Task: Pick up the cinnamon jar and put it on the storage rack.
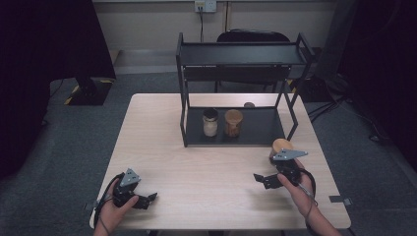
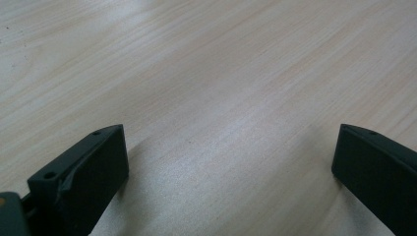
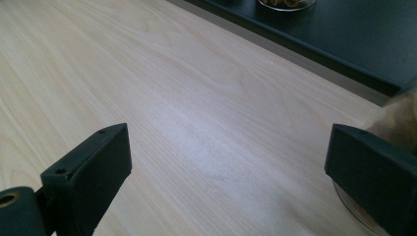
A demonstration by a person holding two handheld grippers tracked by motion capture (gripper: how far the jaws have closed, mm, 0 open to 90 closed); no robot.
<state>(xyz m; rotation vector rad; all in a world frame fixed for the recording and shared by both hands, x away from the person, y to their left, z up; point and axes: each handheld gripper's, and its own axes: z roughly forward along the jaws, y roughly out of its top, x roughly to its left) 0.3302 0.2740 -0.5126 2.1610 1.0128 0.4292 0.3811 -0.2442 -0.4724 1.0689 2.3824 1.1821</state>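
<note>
We see a black two-tier shelf rack (image 1: 183, 88) on the light wooden table (image 1: 162, 147). On its lower shelf stand a black-lidded jar (image 1: 210, 123) and a wooden-lidded jar (image 1: 233, 123), just beside each other. A black chair (image 1: 253, 37) stands behind.

- Jar with wooden lid (image 1: 281, 146), front right of the worktop (image 1: 206, 167): lower body hidden behind the right gripper (image 1: 263, 180); contents not legible. In the right gripper view it is a blur at the right edge (image 3: 401, 115), cut off by the frame.
- Jar on the rack's lower shelf (image 3: 344, 29): only its base (image 3: 287, 4) shows, cut by the top edge.
- Small dark round object (image 1: 249, 104) behind the rack: too small to identify.
- Left gripper (image 2: 231, 162): both jaws cut off at the bottom edge.
- Chair (image 1: 253, 37): mostly hidden behind the rack.
</note>
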